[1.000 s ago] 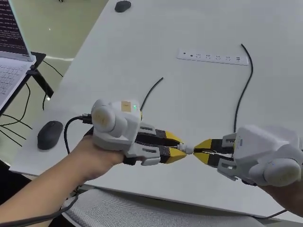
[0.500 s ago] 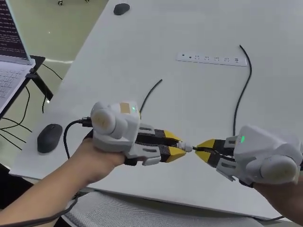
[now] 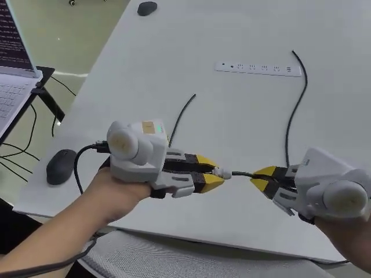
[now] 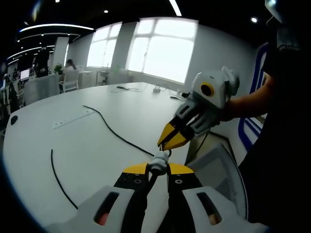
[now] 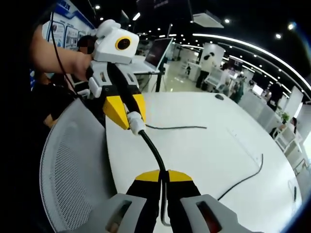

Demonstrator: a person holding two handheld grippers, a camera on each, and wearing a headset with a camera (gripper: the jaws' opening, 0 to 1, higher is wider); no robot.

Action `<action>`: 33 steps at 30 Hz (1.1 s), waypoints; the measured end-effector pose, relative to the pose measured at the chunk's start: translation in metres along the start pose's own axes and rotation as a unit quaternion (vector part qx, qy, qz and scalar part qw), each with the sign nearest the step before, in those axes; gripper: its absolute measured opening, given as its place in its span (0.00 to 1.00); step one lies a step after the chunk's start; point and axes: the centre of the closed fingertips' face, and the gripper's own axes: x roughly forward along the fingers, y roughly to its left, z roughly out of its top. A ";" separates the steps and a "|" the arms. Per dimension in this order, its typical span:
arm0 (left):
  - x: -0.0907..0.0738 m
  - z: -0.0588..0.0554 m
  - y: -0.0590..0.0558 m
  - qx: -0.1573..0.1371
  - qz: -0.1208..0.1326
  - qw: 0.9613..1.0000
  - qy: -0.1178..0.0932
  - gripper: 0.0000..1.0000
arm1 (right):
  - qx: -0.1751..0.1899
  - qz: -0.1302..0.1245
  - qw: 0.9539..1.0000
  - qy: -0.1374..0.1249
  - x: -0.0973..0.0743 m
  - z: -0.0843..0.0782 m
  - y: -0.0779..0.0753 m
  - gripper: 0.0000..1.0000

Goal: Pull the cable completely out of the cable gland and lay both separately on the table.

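Your right gripper (image 3: 258,177) has drawn away from your left gripper (image 3: 214,172), baring more cable (image 3: 240,174) in the head view. Left gripper view: your jaws pinch the cable gland (image 4: 159,162). Right gripper view: your jaws clamp the cable above the table (image 5: 204,155).

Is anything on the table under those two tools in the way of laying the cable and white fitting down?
Nothing visible does. The left tool holds the white cable gland, the right tool the black cable, both above bare table. A loose black wire and a power strip lie farther back.
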 end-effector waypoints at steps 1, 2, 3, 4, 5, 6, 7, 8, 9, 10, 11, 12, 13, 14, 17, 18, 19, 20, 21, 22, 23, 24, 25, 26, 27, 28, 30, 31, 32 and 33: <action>-0.001 0.000 0.000 0.000 0.000 1.000 0.000 0.14 | 0.009 -0.003 1.000 0.003 0.000 -0.004 -0.002 0.00; -0.001 -0.001 -0.001 -0.001 0.000 1.000 0.000 0.14 | 0.015 -0.008 1.000 0.007 -0.001 -0.008 -0.004 0.00; -0.002 0.000 -0.001 -0.002 0.000 1.000 -0.001 0.14 | 0.022 -0.013 1.000 0.011 -0.001 -0.012 -0.007 0.00; -0.002 0.000 -0.002 -0.004 -0.001 1.000 -0.002 0.14 | 0.028 -0.014 0.999 0.013 -0.001 -0.015 -0.008 0.00; -0.002 0.000 -0.002 -0.006 -0.001 1.000 -0.002 0.14 | 0.038 -0.019 0.999 0.016 -0.001 -0.019 -0.010 0.00; -0.003 0.000 -0.002 -0.007 -0.001 1.000 -0.002 0.14 | 0.040 -0.022 0.999 0.019 0.000 -0.022 -0.012 0.00; -0.003 0.000 -0.003 -0.008 -0.002 1.000 -0.002 0.14 | 0.046 -0.023 0.998 0.023 0.000 -0.025 -0.012 0.00; -0.003 0.000 -0.003 -0.009 -0.002 1.000 -0.002 0.14 | 0.051 -0.026 0.998 0.027 0.001 -0.030 -0.014 0.00; -0.003 -0.001 -0.003 -0.011 -0.002 1.000 -0.001 0.14 | 0.053 -0.029 0.998 0.028 0.001 -0.032 -0.015 0.00; -0.002 -0.001 -0.004 -0.014 -0.003 1.000 0.000 0.14 | 0.058 -0.031 0.997 0.032 0.001 -0.035 -0.016 0.00; -0.002 -0.001 -0.005 -0.014 -0.004 1.000 0.000 0.14 | 0.067 -0.033 0.997 0.036 0.002 -0.039 -0.017 0.00; -0.002 -0.001 -0.005 -0.014 -0.003 1.000 0.000 0.14 | 0.077 -0.037 0.996 0.037 0.002 -0.043 -0.018 0.00; -0.002 -0.001 -0.005 -0.016 -0.004 1.000 0.000 0.14 | 0.090 -0.040 0.994 0.041 0.003 -0.047 -0.018 0.00; -0.001 -0.001 -0.006 -0.018 -0.005 1.000 0.001 0.14 | 0.101 -0.040 0.993 0.045 0.003 -0.051 -0.017 0.00; 0.000 -0.001 -0.008 -0.020 -0.006 1.000 0.001 0.14 | 0.119 -0.049 0.990 0.061 0.004 -0.062 -0.019 0.00; 0.000 -0.001 -0.009 -0.022 -0.007 1.000 0.001 0.14 | 0.134 -0.052 0.988 0.064 0.003 -0.066 -0.019 0.00; 0.000 -0.002 -0.009 -0.025 -0.007 1.000 0.003 0.14 | 0.142 -0.052 0.987 0.060 0.003 -0.066 -0.019 0.00; 0.001 -0.004 -0.009 -0.025 -0.007 1.000 0.006 0.14 | 0.149 -0.052 0.986 0.060 0.003 -0.067 -0.019 0.00; 0.002 -0.005 -0.011 -0.021 -0.008 1.000 0.009 0.14 | 0.150 -0.051 0.985 0.064 0.003 -0.067 -0.018 0.00; 0.002 -0.004 -0.012 -0.019 -0.008 1.000 0.009 0.14 | 0.150 -0.052 0.985 0.065 0.003 -0.067 -0.017 0.00; 0.002 -0.003 -0.012 -0.018 -0.008 1.000 0.006 0.14 | 0.153 -0.050 0.985 0.064 0.003 -0.067 -0.016 0.00; 0.002 -0.002 -0.012 -0.018 -0.008 1.000 0.004 0.14 | 0.155 -0.048 0.985 0.063 0.003 -0.066 -0.015 0.00; 0.001 -0.002 -0.011 -0.021 -0.007 1.000 0.003 0.14 | 0.160 -0.050 0.984 0.057 0.001 -0.065 -0.017 0.00; 0.000 -0.002 -0.010 -0.022 -0.006 1.000 0.004 0.14 | 0.161 -0.050 0.984 0.054 0.000 -0.064 -0.017 0.00; 0.000 -0.003 -0.009 -0.023 -0.005 1.000 0.004 0.14 | 0.162 -0.050 0.984 0.051 -0.001 -0.063 -0.018 0.00; -0.001 -0.003 -0.008 -0.023 -0.004 1.000 0.005 0.14 | 0.162 -0.051 0.984 0.046 -0.003 -0.062 -0.019 0.00; -0.002 -0.003 -0.006 -0.026 -0.001 1.000 0.007 0.14 | 0.160 -0.050 0.985 0.041 -0.006 -0.059 -0.018 0.00; -0.003 -0.003 -0.005 -0.031 0.001 0.999 0.008 0.14 | 0.158 -0.047 0.985 0.041 -0.006 -0.059 -0.016 0.01; -0.003 -0.002 -0.004 -0.032 0.002 0.999 0.007 0.14 | 0.159 -0.046 0.985 0.042 -0.008 -0.059 -0.015 0.01; -0.004 -0.001 -0.003 -0.031 0.005 1.000 0.004 0.15 | 0.151 -0.048 0.987 0.039 -0.009 -0.057 -0.014 0.01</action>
